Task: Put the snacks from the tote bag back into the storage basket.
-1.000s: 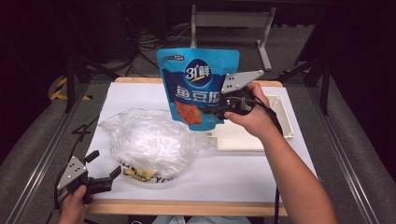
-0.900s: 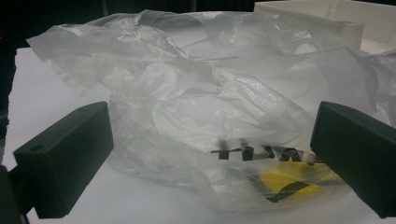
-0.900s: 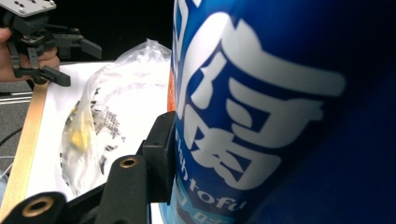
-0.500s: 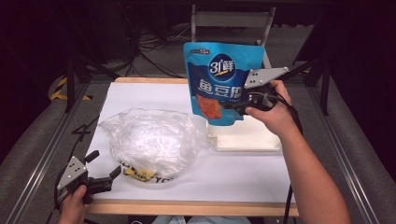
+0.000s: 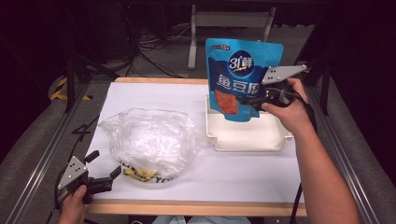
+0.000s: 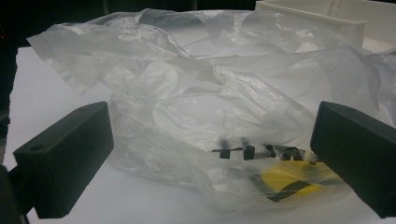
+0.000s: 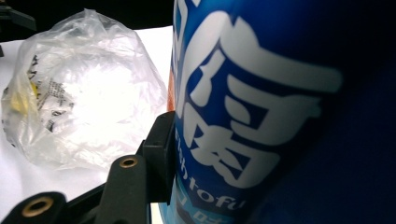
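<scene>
A blue snack pouch [image 5: 240,77] with white characters hangs upright above the white tray [image 5: 247,136], its lower edge just over the tray's back part. My right gripper [image 5: 246,100] is shut on the pouch's lower right side; in the right gripper view the pouch [image 7: 280,112] is pressed against the left jaw. A crumpled clear plastic bag [image 5: 152,140] with yellow and black print lies on the white table sheet. My left gripper [image 5: 100,170] stands open at the near left, jaws either side of the bag's [image 6: 219,126] near edge, not touching it.
The white sheet [image 5: 154,95] covers a wooden table whose front edge [image 5: 196,207] runs along the bottom. Metal rails [image 5: 42,149] flank both sides. Cables and a stand [image 5: 229,21] sit on the dark floor beyond the table.
My right gripper has carried the blue pouch to the right and slightly up, from beside the bag to over the tray. The left gripper and the plastic bag have stayed still.
</scene>
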Motion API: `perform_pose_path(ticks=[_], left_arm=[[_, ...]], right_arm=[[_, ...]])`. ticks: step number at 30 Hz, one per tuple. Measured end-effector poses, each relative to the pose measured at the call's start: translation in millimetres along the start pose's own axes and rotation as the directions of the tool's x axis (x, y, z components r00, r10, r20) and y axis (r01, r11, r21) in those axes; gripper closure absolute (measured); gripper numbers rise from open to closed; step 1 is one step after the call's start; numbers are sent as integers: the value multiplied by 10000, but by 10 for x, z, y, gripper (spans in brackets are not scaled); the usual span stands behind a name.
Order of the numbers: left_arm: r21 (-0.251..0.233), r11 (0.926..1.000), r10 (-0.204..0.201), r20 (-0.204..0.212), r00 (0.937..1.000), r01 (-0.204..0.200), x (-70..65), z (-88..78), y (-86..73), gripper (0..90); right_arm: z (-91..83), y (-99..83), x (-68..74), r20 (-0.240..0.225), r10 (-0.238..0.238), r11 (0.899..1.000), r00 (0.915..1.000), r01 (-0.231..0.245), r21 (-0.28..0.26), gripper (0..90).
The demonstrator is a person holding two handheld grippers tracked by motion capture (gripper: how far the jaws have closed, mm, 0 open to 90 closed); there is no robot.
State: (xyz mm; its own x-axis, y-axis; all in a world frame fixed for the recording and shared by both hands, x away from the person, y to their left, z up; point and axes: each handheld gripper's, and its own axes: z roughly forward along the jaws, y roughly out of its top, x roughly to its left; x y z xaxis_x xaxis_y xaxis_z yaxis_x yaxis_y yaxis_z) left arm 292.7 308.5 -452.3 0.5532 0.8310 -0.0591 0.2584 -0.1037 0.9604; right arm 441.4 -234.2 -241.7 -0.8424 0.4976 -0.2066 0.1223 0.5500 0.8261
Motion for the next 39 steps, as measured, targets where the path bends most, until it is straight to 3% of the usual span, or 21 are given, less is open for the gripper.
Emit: perform_pose_path(ticks=[10, 16, 25, 39], left_arm=[[7, 10000, 10, -22, 10000, -10, -1, 4, -4, 2], [81, 10000, -19, -33, 10000, 20, 0, 5, -4, 2], [111, 9999, -15, -48, 10000, 16, 1, 5, -6, 2], [173, 9999, 11, -28, 10000, -10, 6, 3, -5, 2]], right_arm=[[-9, -175, -147, 335, 309, 9991, 9990, -318, 263, 525], [55, -328, -222, 224, 798, 9952, 9966, -809, 545, 524], [246, -586, -229, 193, 1107, 9893, 9937, -1120, 933, 524], [411, -824, -229, 244, 1380, 9815, 9901, -1400, 1305, 524]])
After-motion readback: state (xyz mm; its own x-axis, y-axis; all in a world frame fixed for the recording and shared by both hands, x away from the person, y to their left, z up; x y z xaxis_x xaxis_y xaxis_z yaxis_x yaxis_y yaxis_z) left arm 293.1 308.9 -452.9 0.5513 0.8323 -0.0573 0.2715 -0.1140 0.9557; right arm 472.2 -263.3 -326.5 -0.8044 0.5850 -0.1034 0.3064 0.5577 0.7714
